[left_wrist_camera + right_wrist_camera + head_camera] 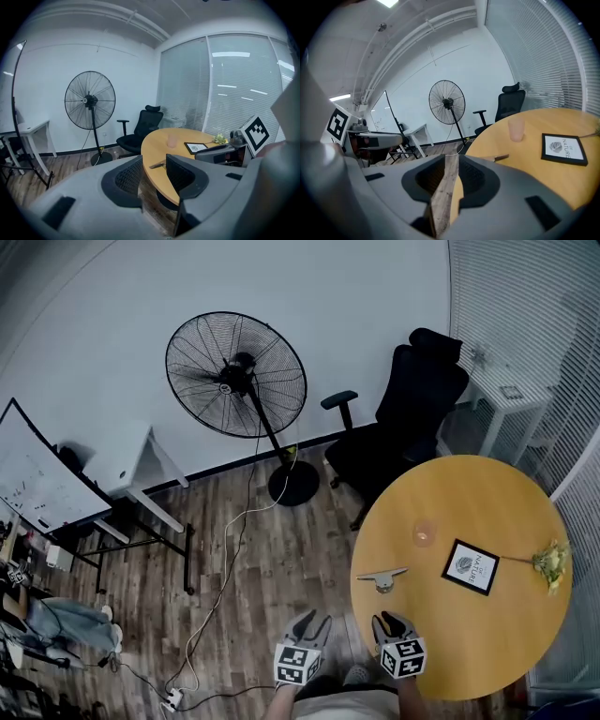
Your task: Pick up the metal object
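The metal object [382, 577], a flat silvery piece with a handle, lies near the left edge of the round wooden table [506, 493]. My left gripper [307, 624] hovers over the floor just off the table's edge, open and empty. My right gripper [392, 624] sits at the table's near rim, just short of the metal object, open and empty. In the left gripper view the metal object [158, 164] shows between the jaws of the left gripper [153, 171]. In the right gripper view the metal object [500, 158] lies ahead and right of the right gripper [451, 176].
A pink cup [424, 533], a framed picture [471, 567] and a dried flower [551, 562] lie on the table. Beyond it stand a black office chair [403, 409] and a pedestal fan [236, 374], whose cable runs across the wooden floor. A white desk [131, 465] stands at left.
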`<state>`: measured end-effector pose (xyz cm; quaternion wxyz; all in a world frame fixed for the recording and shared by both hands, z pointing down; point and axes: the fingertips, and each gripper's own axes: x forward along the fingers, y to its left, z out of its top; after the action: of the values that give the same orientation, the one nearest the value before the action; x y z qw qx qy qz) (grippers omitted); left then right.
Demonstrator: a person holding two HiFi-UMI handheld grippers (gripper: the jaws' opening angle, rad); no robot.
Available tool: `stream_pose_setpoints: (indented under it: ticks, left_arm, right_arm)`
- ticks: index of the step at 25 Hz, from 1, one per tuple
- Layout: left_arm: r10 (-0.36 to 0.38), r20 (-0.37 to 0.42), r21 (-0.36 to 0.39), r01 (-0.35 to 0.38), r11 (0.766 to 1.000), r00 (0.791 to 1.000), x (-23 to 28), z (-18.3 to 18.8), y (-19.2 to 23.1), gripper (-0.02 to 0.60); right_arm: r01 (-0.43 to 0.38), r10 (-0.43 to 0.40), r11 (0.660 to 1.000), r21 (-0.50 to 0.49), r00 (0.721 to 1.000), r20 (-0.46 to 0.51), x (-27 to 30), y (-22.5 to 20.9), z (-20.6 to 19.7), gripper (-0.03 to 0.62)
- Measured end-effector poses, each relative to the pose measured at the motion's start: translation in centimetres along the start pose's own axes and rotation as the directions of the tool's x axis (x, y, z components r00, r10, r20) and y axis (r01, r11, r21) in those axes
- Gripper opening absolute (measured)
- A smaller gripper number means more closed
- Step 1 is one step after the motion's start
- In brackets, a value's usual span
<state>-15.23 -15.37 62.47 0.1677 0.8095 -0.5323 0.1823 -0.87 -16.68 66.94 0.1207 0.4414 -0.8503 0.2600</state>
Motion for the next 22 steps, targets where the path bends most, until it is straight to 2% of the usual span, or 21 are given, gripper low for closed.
stream_pose_setpoints:
  ticks: [6, 13, 17, 22]
  left_arm:
    - [-0.038, -0.017, 0.038, 0.039, 0.999, 0.999, 2.3, 0.2, -1.4, 0.147]
    - [-0.111, -0.046, 0.122, 0.116, 0.986, 0.993, 5.4, 1.3, -4.6, 0.147]
    - [-0.147, -0.084, 0.184, 0.161, 0.97, 0.986, 6.6, 1.1, -6.3, 0.147]
    - [-0.189, -0.137, 0.267, 0.22, 0.938, 0.972, 8.7, 0.1, -7.1, 0.147]
  right_arm:
    - [0.02, -0.02, 1.0, 0.021, 1.0, 0.013, -0.7, -1.9, 0.0, 0.089]
    - [0.099, -0.104, 0.991, 0.093, 0.993, 0.053, -4.4, -5.8, -0.3, 0.088]
    - [0.141, -0.152, 0.98, 0.141, 0.986, 0.066, -5.9, -7.4, -1.2, 0.089]
    - [0.164, -0.18, 0.971, 0.171, 0.98, 0.08, -6.6, -7.6, -1.5, 0.089]
